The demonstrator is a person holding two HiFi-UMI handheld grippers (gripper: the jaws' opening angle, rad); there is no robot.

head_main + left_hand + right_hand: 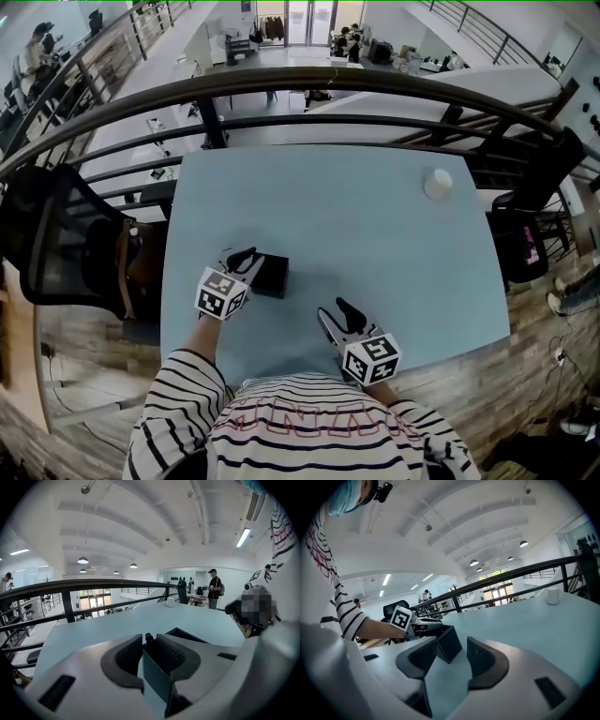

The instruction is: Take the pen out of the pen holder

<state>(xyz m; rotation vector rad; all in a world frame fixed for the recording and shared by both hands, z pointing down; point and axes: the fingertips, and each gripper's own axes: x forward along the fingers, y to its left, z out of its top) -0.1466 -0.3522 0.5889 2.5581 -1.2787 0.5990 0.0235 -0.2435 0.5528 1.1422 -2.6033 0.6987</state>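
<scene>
Left gripper (242, 257) pinched the pen (149, 638) at the pen holder (272, 277); right gripper (335, 311) stood spread and empty.
In the head view, the square black pen holder sat on the pale blue table (375, 234), left of centre, and the left gripper met it from the lower left. In the left gripper view its jaws were drawn in narrow around the pen's black top. The pen still stood in the holder, against the near wall. The right gripper sat lower and right of the holder, apart from it, with only bare table between its wide jaws. A white cup (437, 184) stood near the table's upper right corner. A black chair (66, 239) stood at the left edge.
</scene>
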